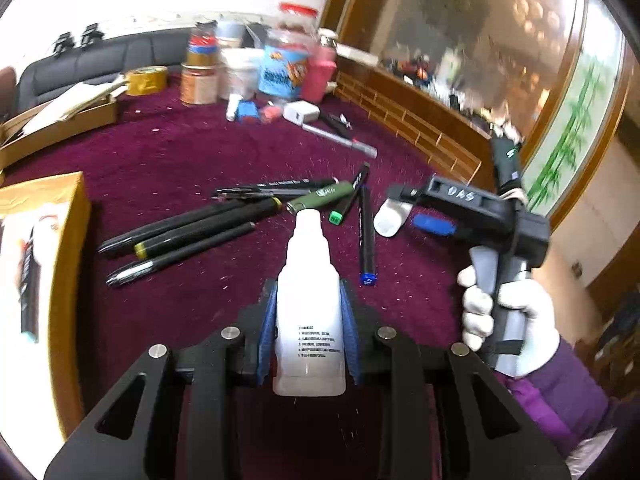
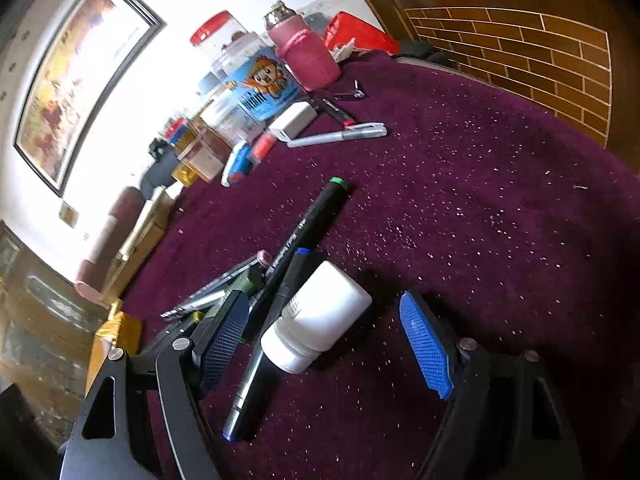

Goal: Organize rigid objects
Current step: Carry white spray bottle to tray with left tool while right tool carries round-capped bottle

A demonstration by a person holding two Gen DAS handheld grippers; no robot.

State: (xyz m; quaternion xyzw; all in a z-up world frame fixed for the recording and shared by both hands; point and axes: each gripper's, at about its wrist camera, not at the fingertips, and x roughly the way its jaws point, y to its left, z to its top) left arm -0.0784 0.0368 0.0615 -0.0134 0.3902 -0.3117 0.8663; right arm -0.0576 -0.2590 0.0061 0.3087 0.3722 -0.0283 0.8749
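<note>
My left gripper [image 1: 309, 320] is shut on a white plastic bottle [image 1: 309, 304], held upright above the purple cloth. Beyond it lies a pile of dark marker pens [image 1: 188, 236] and a green tube [image 1: 318, 198]. My right gripper [image 2: 326, 330] is open, its blue pads either side of a small white pill bottle [image 2: 320, 316] lying on the cloth, not touching it. Dark markers [image 2: 288, 276] lie against that bottle's left side. In the left wrist view the right gripper [image 1: 404, 220] hovers at the white pill bottle [image 1: 390, 218].
At the table's back stand jars, a pink flask [image 2: 308, 56], a blue-labelled jar [image 2: 256, 76], a white charger [image 2: 294, 120], a silver pen [image 2: 336, 136]. A yellow box [image 1: 44, 264] sits at the left edge. A wooden wall panel [image 2: 520, 40] stands behind.
</note>
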